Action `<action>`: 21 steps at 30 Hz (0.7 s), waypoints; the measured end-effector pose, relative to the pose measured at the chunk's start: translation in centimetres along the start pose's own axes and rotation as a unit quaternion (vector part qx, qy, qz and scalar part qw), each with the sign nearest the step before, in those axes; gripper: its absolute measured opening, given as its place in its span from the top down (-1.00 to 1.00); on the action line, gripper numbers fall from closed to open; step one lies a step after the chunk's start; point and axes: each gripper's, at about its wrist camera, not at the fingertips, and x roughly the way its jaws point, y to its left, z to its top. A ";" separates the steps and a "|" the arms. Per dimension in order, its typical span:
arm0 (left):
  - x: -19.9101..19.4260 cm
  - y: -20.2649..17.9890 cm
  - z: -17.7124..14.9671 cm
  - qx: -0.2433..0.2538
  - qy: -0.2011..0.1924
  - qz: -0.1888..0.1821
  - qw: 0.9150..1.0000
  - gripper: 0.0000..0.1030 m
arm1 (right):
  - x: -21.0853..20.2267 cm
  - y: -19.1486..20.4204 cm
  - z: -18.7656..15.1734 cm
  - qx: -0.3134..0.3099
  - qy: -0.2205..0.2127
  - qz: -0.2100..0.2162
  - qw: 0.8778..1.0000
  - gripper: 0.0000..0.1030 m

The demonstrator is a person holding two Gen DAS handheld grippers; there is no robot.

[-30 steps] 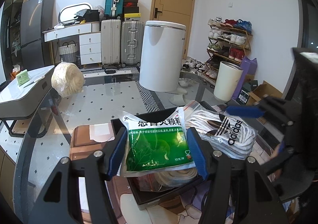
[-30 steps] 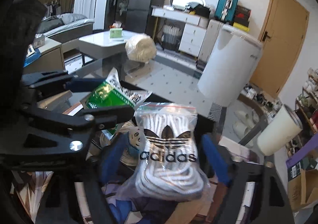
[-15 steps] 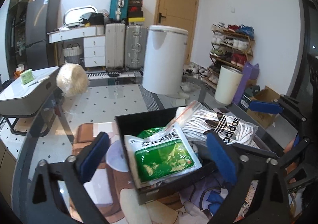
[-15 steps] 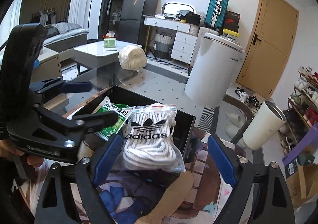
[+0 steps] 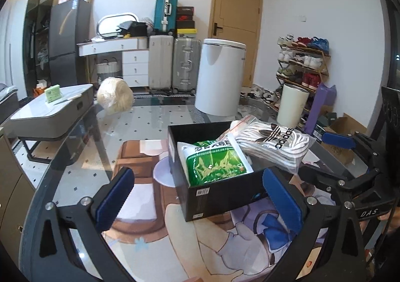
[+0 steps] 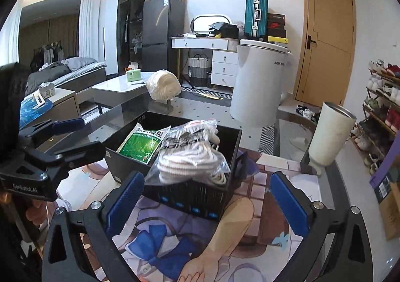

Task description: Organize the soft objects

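A black box stands on the glass table's printed mat. In it lie a green and white packet and a clear zip bag of white Adidas socks, which rests over the box's right rim. In the right wrist view the box, the green packet and the sock bag show again. My left gripper is open and empty, in front of the box. My right gripper is open and empty, in front of the box.
A cream bundle sits at the table's far edge. Beyond stand a white bin, a small cream bin, a grey coffee table, suitcases and a shoe rack. The mat covers the near table.
Both grippers have opened, let go of the green packet and the sock bag into the box, and drawn back from it.
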 end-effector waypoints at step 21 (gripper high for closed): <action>-0.4 -0.4 -1.3 0.007 -0.020 0.036 0.999 -1.00 | -1.5 0.3 -1.8 0.031 -0.059 0.011 0.998 -0.99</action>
